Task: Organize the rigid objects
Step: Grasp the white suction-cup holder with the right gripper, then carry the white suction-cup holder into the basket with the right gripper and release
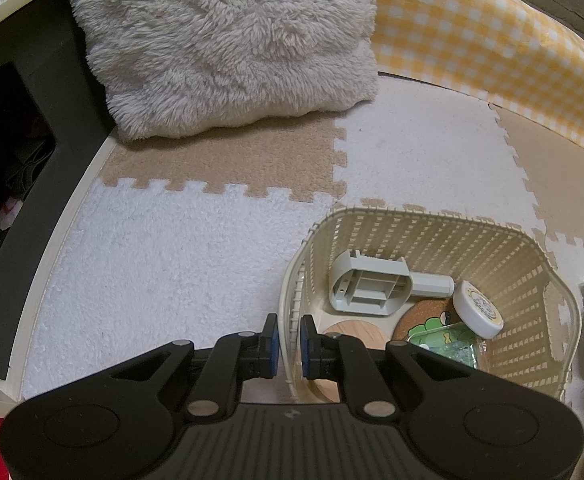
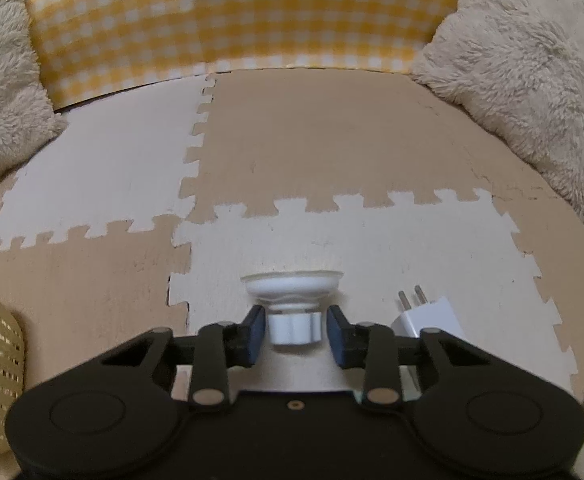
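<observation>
The left gripper [image 1: 289, 344] was clamped on the near wall of the cream woven basket [image 1: 504, 248], its 2 blue-padded fingers [image 1: 272, 346] pinching the rim with 1 pad outside and 1 inside. Inside the basket lay a grey plastic bracket [image 1: 368, 286] toward the far side, a white round case [image 1: 478, 309] leaning against the right wall, a cork coaster with a green cartoon print [image 1: 426, 320] under it, a round wooden disc [image 1: 356, 334] near the gripped wall, and a green packet [image 1: 448, 346] at the near right. The basket stood on the beige and white puzzle mat [image 1: 195, 248], with a fluffy cream cushion [image 1: 227, 40] well beyond it and a yellow checked panel [image 1: 472, 36] at the back right.

The right gripper [image 2: 296, 326] was spread apart, its fingers [image 2: 253, 330] on either side of the neck of a white suction-cup knob [image 2: 292, 308] that lay on the mat; small gaps showed between pads and knob. Just to the right of the right finger, a white plug adapter [image 2: 428, 316] lay on the mat with its 2 prongs pointing away. A corner of the basket showed at the left edge of the right wrist view.
</observation>
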